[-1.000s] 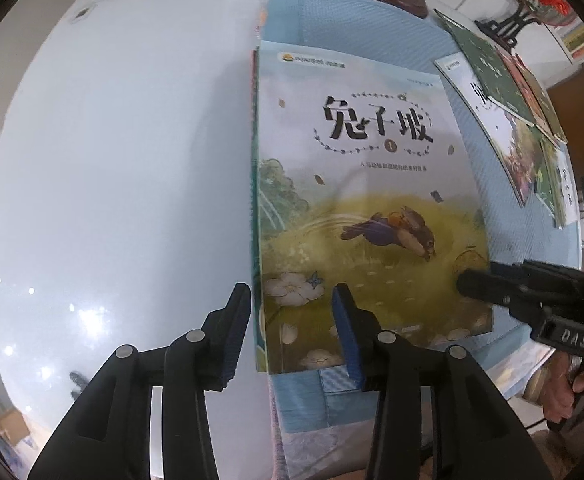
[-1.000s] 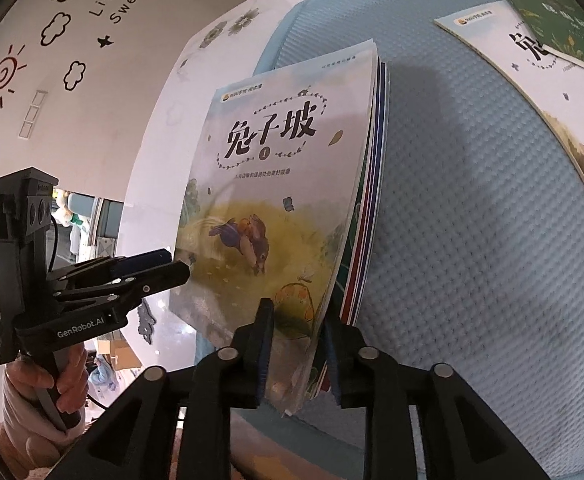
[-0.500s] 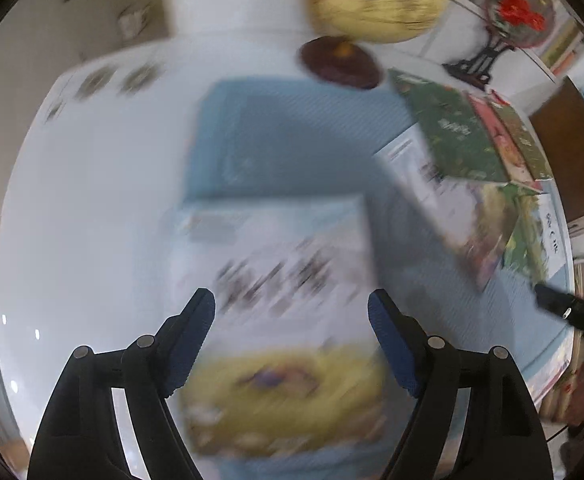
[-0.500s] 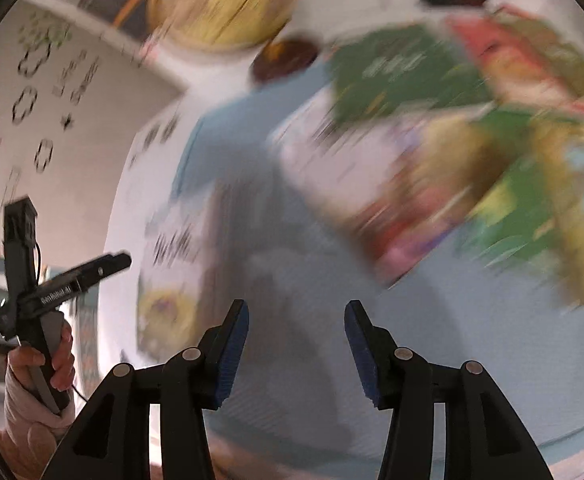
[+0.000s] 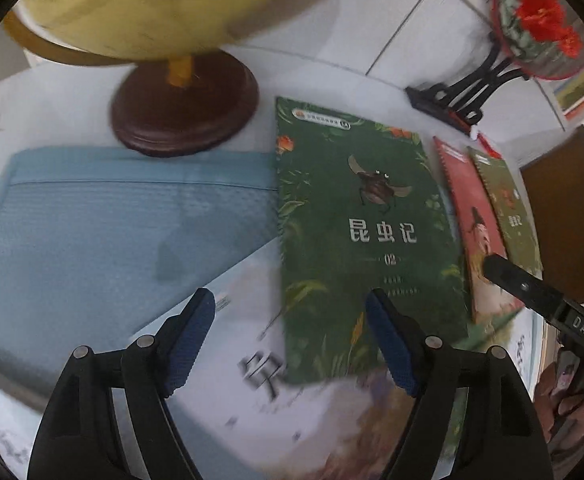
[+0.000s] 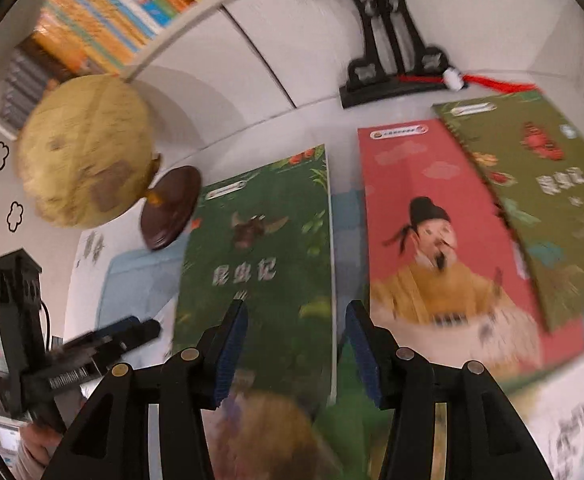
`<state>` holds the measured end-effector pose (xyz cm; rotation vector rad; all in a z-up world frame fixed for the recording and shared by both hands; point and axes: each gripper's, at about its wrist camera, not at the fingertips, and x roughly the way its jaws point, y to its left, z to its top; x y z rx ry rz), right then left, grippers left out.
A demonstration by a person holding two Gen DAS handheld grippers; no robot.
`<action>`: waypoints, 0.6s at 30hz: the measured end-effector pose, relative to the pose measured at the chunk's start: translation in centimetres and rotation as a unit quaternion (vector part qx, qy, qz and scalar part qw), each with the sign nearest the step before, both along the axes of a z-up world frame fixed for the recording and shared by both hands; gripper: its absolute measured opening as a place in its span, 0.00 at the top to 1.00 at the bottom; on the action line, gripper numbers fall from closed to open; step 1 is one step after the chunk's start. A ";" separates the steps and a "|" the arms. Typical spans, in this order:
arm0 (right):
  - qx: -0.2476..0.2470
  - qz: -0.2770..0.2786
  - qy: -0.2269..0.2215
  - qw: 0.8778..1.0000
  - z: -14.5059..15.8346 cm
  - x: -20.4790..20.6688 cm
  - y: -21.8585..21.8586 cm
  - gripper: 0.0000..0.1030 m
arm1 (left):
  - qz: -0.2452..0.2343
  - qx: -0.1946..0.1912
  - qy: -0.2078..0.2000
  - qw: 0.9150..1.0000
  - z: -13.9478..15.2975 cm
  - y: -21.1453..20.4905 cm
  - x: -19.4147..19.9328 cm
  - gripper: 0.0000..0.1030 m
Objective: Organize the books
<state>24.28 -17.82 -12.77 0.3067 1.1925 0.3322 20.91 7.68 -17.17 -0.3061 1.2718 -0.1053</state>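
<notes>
Dark green book (image 5: 365, 236) with a beetle on its cover lies flat, partly on the blue mat (image 5: 104, 240), its lower end overlapping a white-covered book (image 5: 252, 344) underneath. To its right sits a red book (image 6: 431, 220) showing a figure in a yellow robe, and an olive-green book (image 6: 547, 208) overlaps that one's right edge. All four lie face up on the white tabletop (image 5: 319, 76).

Left gripper (image 5: 290, 344) hangs above the green and white books, jaws spread wide with nothing between the pads; they have just been opening. Right gripper (image 6: 293, 354) hangs over the lower right part of the green book, jaws parted and empty, also just opened. Neither touches a book, as far as the blur allows.

Behind the books: a yellow globe (image 6: 84, 152) on a brown round base (image 5: 184, 104) at the mat's far edge, and a black stand (image 6: 387, 76) with a red tassel. A bookshelf (image 6: 104, 12) fills the far left corner of the right wrist view.
</notes>
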 end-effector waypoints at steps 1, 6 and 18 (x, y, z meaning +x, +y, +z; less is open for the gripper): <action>0.003 0.003 0.003 1.000 -0.6 0.6 0.1 0.52 | -0.002 -0.003 0.002 1.000 -0.4 -0.4 0.1 0.27; 0.018 0.017 0.032 0.999 -3.6 2.3 1.2 0.52 | -0.029 0.012 -0.014 0.999 -0.7 -2.0 0.4 0.34; 0.148 0.057 0.095 0.983 -5.3 2.8 -1.6 0.53 | -0.025 -0.139 0.007 0.990 -1.0 2.2 1.0 0.62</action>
